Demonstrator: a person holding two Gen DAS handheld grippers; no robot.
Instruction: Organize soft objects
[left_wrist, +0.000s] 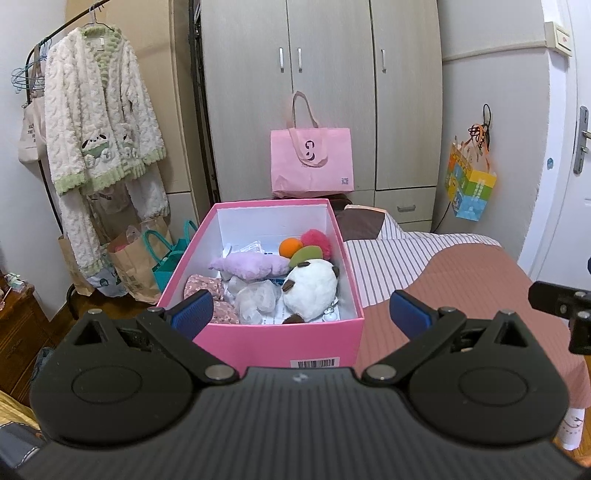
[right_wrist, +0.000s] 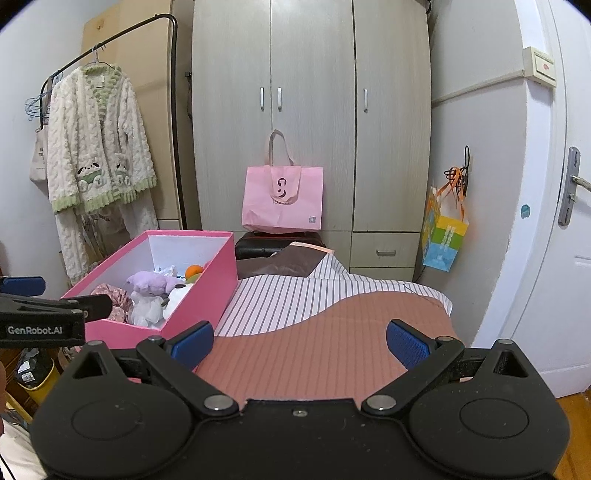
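Soft toys fill the pink box (left_wrist: 280, 341) that stands on the bed (left_wrist: 461, 280), at its left side. Inside, a white plush (left_wrist: 312, 286) with brown patches lies against the right wall, a lilac plush (left_wrist: 249, 266) lies across the middle, and an orange ball (left_wrist: 290, 247) sits beside a fluffy pink pompom (left_wrist: 317, 240) toward the far end, with a green piece (left_wrist: 306, 254) just below them. A floral pink cloth (left_wrist: 207, 286) rests in the near left corner, next to crumpled clear wrapping (left_wrist: 256, 297). The left tongs (left_wrist: 301, 314) hang above the box's near edge, spread wide and holding nothing, their blue pads (left_wrist: 194, 312) well apart. The right tongs (right_wrist: 299, 341) are over the bare bedcover, to the right of the box, likewise wide open and empty. Beyond the bed a pink tote bag (left_wrist: 310, 162) leans against the wardrobe (left_wrist: 325, 74). A fleecy cream robe (left_wrist: 99, 122) hangs on a rack at the left, with paper bags (left_wrist: 136, 266) on the floor beneath it, and a colourful gift bag (left_wrist: 469, 184) hangs on the wall at the right.
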